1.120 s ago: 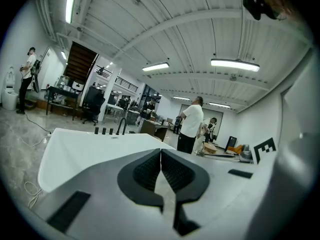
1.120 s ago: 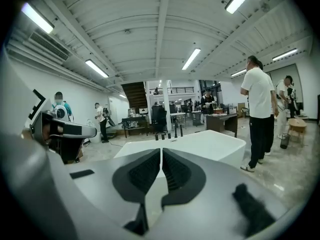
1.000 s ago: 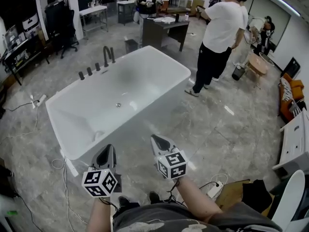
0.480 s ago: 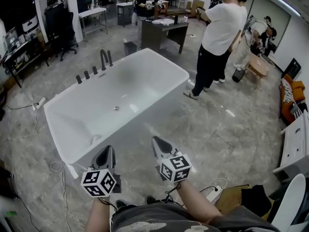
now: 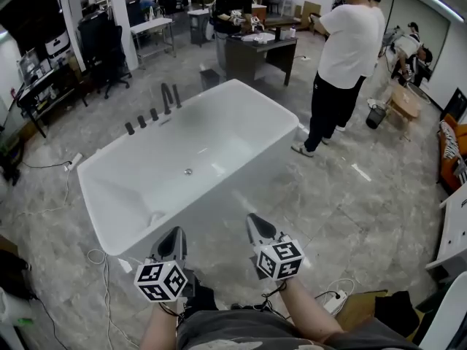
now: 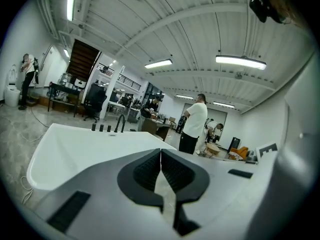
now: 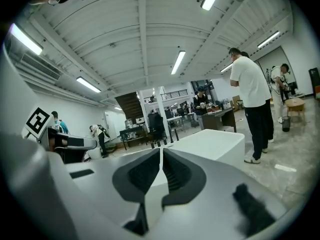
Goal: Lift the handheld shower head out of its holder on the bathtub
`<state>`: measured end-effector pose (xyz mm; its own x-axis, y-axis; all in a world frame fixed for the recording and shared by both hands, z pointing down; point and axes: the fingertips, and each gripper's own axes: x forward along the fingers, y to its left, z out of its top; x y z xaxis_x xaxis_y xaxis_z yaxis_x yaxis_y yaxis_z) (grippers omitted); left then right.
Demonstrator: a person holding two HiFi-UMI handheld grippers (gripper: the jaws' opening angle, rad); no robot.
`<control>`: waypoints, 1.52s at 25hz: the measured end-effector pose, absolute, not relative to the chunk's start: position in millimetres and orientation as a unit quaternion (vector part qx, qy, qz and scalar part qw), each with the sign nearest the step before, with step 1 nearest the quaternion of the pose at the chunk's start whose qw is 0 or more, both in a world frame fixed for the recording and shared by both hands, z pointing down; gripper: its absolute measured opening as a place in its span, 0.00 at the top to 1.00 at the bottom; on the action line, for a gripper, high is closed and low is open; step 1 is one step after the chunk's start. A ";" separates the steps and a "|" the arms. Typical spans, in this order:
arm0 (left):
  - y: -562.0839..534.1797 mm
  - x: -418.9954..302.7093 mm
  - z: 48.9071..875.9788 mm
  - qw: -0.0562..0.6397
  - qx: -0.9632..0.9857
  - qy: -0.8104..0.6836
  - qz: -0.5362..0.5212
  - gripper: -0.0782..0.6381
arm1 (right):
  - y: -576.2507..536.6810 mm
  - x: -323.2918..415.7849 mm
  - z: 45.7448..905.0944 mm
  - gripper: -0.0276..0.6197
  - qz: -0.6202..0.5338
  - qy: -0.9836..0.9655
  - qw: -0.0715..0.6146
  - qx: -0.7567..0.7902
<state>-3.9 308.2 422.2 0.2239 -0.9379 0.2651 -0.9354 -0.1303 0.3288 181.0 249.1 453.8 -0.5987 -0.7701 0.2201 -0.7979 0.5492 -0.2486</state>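
The white bathtub stands on the marble floor ahead of me. On its far left rim is a row of dark fittings: a tall curved tap and three short knobs. I cannot tell the handheld shower head from the other fittings at this distance. My left gripper and right gripper hover side by side before the tub's near end, both shut and empty. In the left gripper view the left gripper points over the tub toward the tap. The right gripper faces the tap too.
A person in a white shirt stands to the right of the tub. Another person stands behind a dark desk beyond the tub. Cables lie on the floor at the tub's left, and a power strip lies at my right.
Both grippers have moved a little forward toward the tub's near end, still shut. The head view has shifted, so the tub sits lower and further right in the picture.
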 end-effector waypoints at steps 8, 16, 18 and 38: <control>259.8 -6.8 436.8 0.231 0.765 -0.601 -0.009 0.87 | 213.2 180.9 462.9 0.91 0.158 -0.870 0.060 0.464; 198.8 -40.7 444.2 0.243 0.774 -0.584 -0.018 0.87 | 163.9 151.6 471.2 0.91 0.164 -0.858 0.079 0.480; 184.1 -52.8 445.2 0.247 0.775 -0.581 -0.020 0.87 | 149.1 137.9 470.6 0.91 0.166 -0.857 0.081 0.481; 62.7 -165.7 445.4 0.250 0.786 -0.564 -0.033 0.87 | 20.4 23.6 465.4 0.91 0.156 -0.852 0.109 0.488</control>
